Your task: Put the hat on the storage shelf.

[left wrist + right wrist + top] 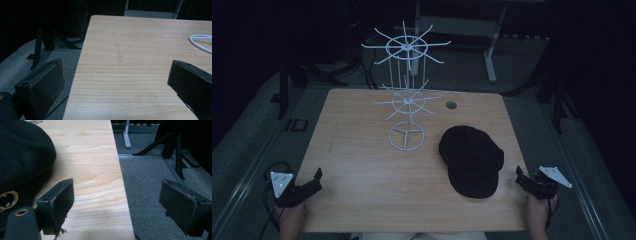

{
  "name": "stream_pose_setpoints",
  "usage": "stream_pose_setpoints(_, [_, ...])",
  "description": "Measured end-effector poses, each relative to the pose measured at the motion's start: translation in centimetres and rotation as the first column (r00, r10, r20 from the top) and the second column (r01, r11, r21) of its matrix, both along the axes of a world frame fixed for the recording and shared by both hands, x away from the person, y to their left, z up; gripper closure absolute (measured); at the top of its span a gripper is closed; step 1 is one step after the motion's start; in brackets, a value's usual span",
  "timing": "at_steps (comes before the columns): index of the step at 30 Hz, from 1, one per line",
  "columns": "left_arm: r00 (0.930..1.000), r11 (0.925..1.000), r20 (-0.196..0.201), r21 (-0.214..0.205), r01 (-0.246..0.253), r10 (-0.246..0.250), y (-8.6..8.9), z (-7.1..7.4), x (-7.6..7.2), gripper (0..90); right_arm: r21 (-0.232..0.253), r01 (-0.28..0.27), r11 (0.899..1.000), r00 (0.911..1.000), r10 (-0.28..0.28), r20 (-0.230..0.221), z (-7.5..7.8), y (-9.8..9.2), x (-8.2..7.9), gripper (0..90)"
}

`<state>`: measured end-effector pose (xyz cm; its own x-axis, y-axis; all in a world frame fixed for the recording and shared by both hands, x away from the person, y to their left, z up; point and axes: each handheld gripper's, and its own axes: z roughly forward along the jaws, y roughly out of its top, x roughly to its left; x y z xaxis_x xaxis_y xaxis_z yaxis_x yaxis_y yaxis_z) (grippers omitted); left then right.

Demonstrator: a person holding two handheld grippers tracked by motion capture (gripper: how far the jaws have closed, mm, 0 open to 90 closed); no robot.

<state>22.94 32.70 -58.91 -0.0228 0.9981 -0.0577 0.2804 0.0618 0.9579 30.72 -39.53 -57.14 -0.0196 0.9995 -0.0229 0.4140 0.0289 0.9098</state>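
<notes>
A wooden table is seen from above, with grey carpet around it and dark stands at the sides. Toward the far middle of the table a white wire rack stands upright, with two tiers of spokes above a ring base; part of that base is caught at the right edge of the left gripper view. A black cap lies flat on the right half of the table, near the front, just right of the rack's base and apart from it. In the right gripper view the cap is seen at the left, with a brass ring at its near edge. The left gripper is held over the table's front left corner, well apart from the cap; its jaws are spread wide in the left gripper view, with only bare wood and the table edge between them. The right gripper is held at the front right edge, near the cap but not touching it; its jaws are spread wide and nothing is held between them
</notes>
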Motion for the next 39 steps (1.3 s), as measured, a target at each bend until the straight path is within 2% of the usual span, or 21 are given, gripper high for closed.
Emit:
stream_pose_setpoints(4, [1.0,1.0,-0.004,0.0,0.007,-0.007,0.0,0.0,0.0,1.5,-0.016,-0.012,1.0,0.9999,0.011,-0.004,0.0,0.1,0.1,12.5])
stream_pose_setpoints(6, [0.9999,0.9999,-0.005,0.003,0.011,-0.011,0.0,0.0,0.1,1.5,0.002,-0.041,0.999,0.999,0.041,-0.019,0.6,0.2,0.1,12.6])
stream_pose_setpoints(9, [0.9999,0.9999,-0.004,0.005,0.011,-0.011,-0.1,0.0,0.1,1.5,0.004,-0.055,0.998,0.9984,0.055,-0.015,0.9,0.3,0.1,12.5])
stream_pose_setpoints(10, [1.0,0.9999,-0.003,0.007,0.009,-0.009,-0.1,0.0,0.1,1.5,0.007,-0.065,0.998,0.9978,0.065,-0.015,1.4,0.5,0.0,12.5])
stream_pose_setpoints(11, [0.9999,0.9999,-0.002,0.006,0.012,-0.012,-0.1,0.0,0.1,1.5,0.026,-0.099,0.995,0.995,0.099,-0.01,2.7,0.9,-0.2,12.5])
stream_pose_setpoints(13, [0.9999,0.9999,-0.001,0.007,0.012,-0.012,-0.1,0.0,0.0,1.5,0.029,-0.114,0.993,0.9934,0.114,-0.005,3.2,1.1,-0.3,12.5])
stream_pose_setpoints(15, [0.9999,0.9999,-0.001,0.006,0.014,-0.014,-0.1,0.0,0.0,1.5,0.04,-0.156,0.987,0.9876,0.157,-0.004,4.7,1.8,-0.5,12.3])
stream_pose_setpoints(16, [0.9999,0.9999,-0.001,0.007,0.014,-0.014,-0.1,0.0,0.0,1.5,0.04,-0.156,0.987,0.9876,0.157,-0.004,4.7,1.8,-0.5,12.3])
stream_pose_setpoints(18, [0.9998,0.9998,-0.002,0.009,0.017,-0.017,-0.1,0.0,0.0,1.5,0.045,-0.177,0.983,0.9841,0.177,0.0,6.2,2.5,-0.6,11.3])
stream_pose_setpoints(19, [0.9998,0.9998,-0.002,0.01,0.018,-0.017,-0.1,0.0,0.0,1.5,0.045,-0.177,0.983,0.9841,0.177,0.0,6.2,2.5,-0.6,11.3])
stream_pose_setpoints(21, [0.9998,0.9998,-0.001,0.01,0.019,-0.019,-0.1,0.0,0.0,1.4,0.012,-0.191,0.981,0.9815,0.191,0.005,7.4,3.3,-0.7,12.2])
stream_pose_setpoints(23, [0.9998,0.9998,-0.001,0.006,0.018,-0.018,-0.1,0.0,0.0,1.5,0.017,-0.229,0.973,0.9733,0.229,-0.01,8.1,3.8,-0.5,14.0])
stream_pose_setpoints(28, [0.9998,0.9998,-0.002,0.008,0.02,-0.02,-0.1,0.0,0.0,1.5,0.017,-0.258,0.966,0.9661,0.258,0.002,9.0,4.6,-0.2,14.0])
stream_pose_setpoints(33, [0.9998,0.9997,-0.003,0.008,0.021,-0.021,-0.1,0.0,0.0,1.5,0.055,-0.313,0.948,0.9497,0.313,0.003,9.4,6.1,0.5,14.0])
stream_pose_setpoints(36, [0.9997,0.9997,-0.002,0.008,0.023,-0.023,-0.1,0.0,0.0,1.5,0.038,-0.317,0.948,0.9484,0.317,-0.006,9.6,7.3,1.0,13.8])
stream_pose_setpoints(38, [0.9997,0.9997,-0.003,0.007,0.023,-0.023,-0.1,0.0,0.0,1.4,0.047,-0.353,0.935,0.9356,0.353,-0.001,9.7,8.0,1.3,13.3])
stream_pose_setpoints(39, [0.9997,0.9997,-0.002,0.007,0.024,-0.024,-0.1,0.0,0.0,1.5,0.042,-0.359,0.932,0.9331,0.36,-0.007,9.8,8.3,1.5,13.3])
